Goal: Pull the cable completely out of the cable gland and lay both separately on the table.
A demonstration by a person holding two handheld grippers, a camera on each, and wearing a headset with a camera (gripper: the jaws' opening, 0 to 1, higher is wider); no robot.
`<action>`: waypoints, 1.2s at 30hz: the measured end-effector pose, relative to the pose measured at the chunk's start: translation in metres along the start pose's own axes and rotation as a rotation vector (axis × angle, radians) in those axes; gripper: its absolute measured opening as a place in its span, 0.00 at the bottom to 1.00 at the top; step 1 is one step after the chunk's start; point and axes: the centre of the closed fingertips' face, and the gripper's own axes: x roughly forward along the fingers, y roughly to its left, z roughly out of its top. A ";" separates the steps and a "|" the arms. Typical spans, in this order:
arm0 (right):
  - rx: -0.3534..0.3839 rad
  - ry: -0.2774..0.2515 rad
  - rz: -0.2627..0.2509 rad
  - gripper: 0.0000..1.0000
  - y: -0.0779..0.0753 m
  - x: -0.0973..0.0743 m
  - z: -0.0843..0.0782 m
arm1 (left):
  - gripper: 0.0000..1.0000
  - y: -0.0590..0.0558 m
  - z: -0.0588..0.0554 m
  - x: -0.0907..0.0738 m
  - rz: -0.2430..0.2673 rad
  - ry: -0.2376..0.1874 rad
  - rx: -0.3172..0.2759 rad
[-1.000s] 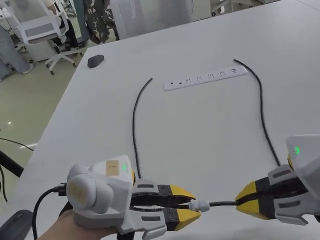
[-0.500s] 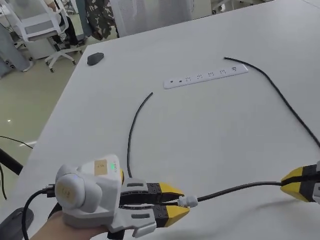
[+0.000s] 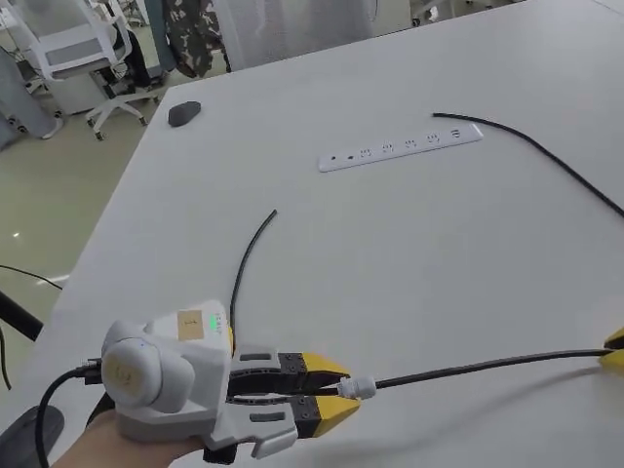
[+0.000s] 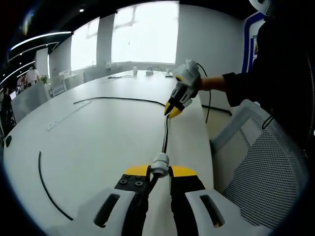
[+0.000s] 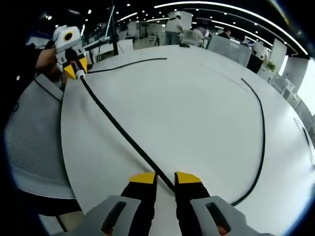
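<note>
A white cable gland (image 3: 356, 387) sits pinched in my left gripper (image 3: 341, 388) low over the white table's near edge. The black cable (image 3: 487, 367) runs taut from the gland rightward to my right gripper (image 3: 616, 349), whose yellow tip shows at the frame edge. In the left gripper view the gland (image 4: 160, 163) stands between the jaws and the cable (image 4: 165, 132) leads to the right gripper (image 4: 178, 101). The right gripper (image 5: 165, 178) is shut on the cable (image 5: 118, 130). A short cable tail (image 3: 244, 263) trails behind the gland on the table.
A white power strip (image 3: 400, 151) lies mid-table, with the cable's far length (image 3: 546, 156) curving past its right end. A dark mouse-like object (image 3: 183, 114) rests near the left table edge. Office chairs (image 3: 68, 54) stand beyond it. A mesh chair (image 4: 266, 162) is beside me.
The right gripper has moved right, almost out of the head view, drawing the cable through the gland. The tail left of the gland has grown shorter. The left gripper has barely moved.
</note>
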 end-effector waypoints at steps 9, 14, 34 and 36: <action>-0.006 -0.231 0.275 0.22 0.076 -0.012 0.085 | 0.15 -0.003 0.001 0.003 -0.007 0.009 0.020; -0.156 -0.243 0.368 0.20 0.129 -0.003 0.115 | 0.15 -0.007 0.003 0.005 -0.019 0.008 0.025; -0.204 -0.204 0.391 0.00 0.158 0.025 0.121 | 0.15 -0.015 0.007 0.008 -0.030 0.012 0.052; -0.161 -0.191 0.354 0.00 0.149 0.024 0.115 | 0.15 -0.013 0.007 0.007 -0.021 0.012 0.056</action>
